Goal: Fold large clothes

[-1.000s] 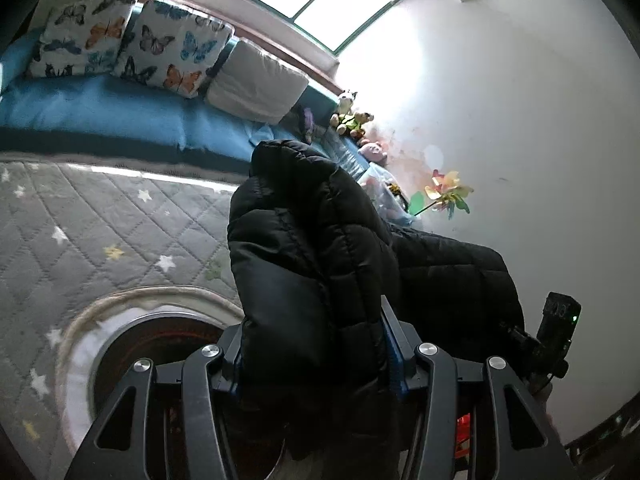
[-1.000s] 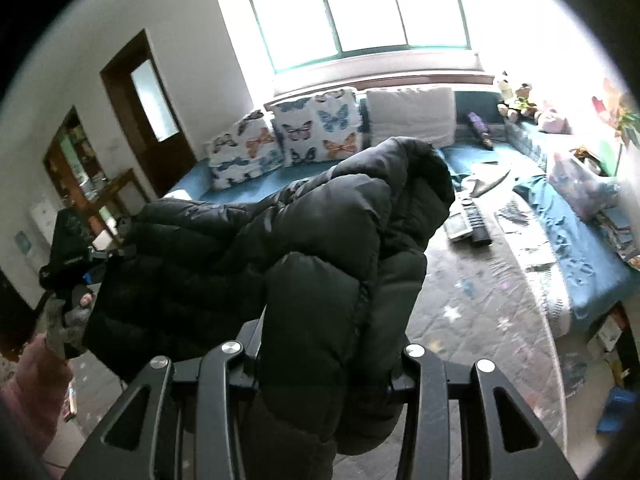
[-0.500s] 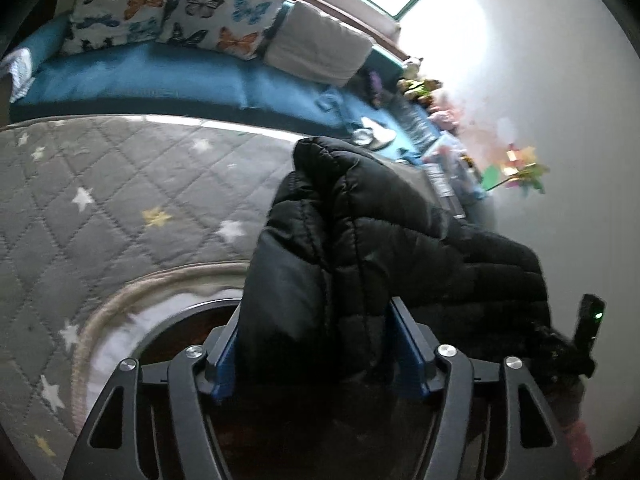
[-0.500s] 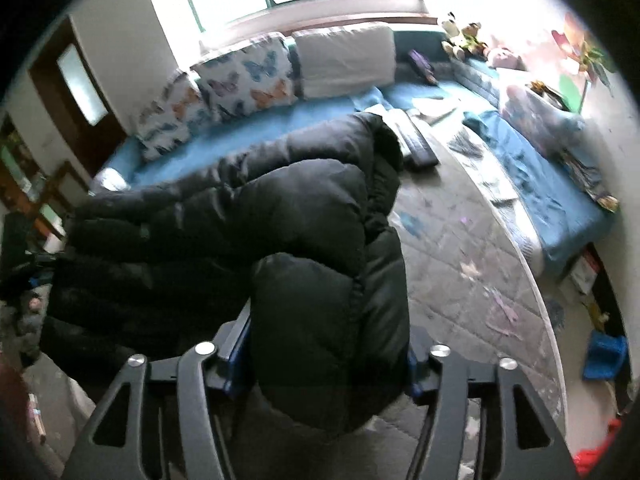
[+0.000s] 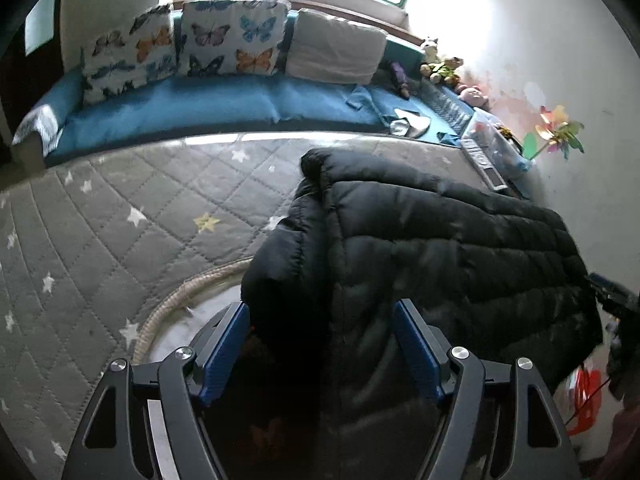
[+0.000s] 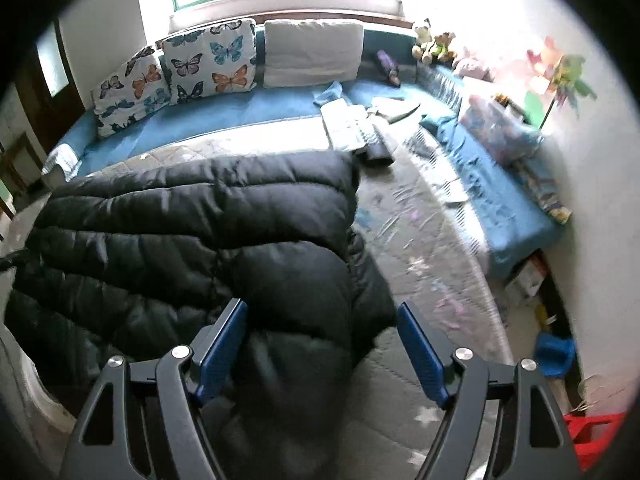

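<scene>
Both pairs of jaws stood wide apart, with black quilted fabric lying loose between them. Whether the blue pads pressed the cloth could not be told; a gap showed beside the right pad in the right wrist view. In the left wrist view, the left gripper (image 5: 320,332) hung over one end of the jacket (image 5: 420,248), which lay spread on the grey star-quilted mat (image 5: 120,220) and ran off toward the right, where the edge of the other tool was just visible. A pale ring-shaped rim (image 5: 176,300) showed on the mat just left of the jacket. Behind ran a blue bench (image 5: 200,108) with butterfly cushions (image 5: 232,40).

In the right wrist view, the right gripper (image 6: 322,336) hung over the opposite end of the jacket (image 6: 200,240), whose bulk stretched to the left. A dark remote (image 6: 376,150) lay on the mat (image 6: 432,264) just beyond the jacket's far corner.
</scene>
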`<state>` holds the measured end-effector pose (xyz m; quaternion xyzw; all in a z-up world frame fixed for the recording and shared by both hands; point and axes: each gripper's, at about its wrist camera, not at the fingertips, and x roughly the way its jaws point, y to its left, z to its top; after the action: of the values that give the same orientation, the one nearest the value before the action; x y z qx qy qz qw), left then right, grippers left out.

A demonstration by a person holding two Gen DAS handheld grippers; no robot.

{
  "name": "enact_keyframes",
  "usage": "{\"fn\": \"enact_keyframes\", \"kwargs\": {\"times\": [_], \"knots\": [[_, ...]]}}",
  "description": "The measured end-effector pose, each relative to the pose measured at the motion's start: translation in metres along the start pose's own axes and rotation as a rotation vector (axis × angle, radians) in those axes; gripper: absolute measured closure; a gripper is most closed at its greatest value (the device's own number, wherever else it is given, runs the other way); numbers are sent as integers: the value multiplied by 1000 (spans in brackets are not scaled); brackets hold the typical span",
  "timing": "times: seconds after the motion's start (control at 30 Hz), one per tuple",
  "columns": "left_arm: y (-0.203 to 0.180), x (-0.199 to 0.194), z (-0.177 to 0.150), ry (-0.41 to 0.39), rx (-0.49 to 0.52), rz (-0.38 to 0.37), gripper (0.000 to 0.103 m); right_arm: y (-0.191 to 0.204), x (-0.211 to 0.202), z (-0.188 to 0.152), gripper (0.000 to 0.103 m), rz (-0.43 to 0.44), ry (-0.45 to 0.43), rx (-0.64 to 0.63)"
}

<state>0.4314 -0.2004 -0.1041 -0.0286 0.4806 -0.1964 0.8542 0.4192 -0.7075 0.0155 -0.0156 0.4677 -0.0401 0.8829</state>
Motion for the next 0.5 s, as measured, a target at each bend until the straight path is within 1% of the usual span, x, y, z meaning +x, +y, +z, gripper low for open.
{"fn": "enact_keyframes", "kwargs": {"times": [0.13,0.2,0.23,0.3,0.4,0.47,0.5], "knots": [[-20,-24,-3,-40,59,17,24,5,-18,-1,19,-28,-59,-18],[-30,-30,-7,-49,78,8,24,12,-24,-3,19,2,-91,-17],[-34,-32,-8,-50,83,6,24,15,-22,-3,19,18,-89,-15],[-45,-31,-17,-52,110,10,24,26,-10,-9,19,55,-63,-15],[-58,-22,-29,-27,147,28,24,38,15,-21,19,66,-18,-20],[-59,-10,-37,-4,167,50,24,40,31,-28,19,42,16,-14],[-56,-2,-40,17,164,41,24,40,37,-30,18,39,35,-11]]}}
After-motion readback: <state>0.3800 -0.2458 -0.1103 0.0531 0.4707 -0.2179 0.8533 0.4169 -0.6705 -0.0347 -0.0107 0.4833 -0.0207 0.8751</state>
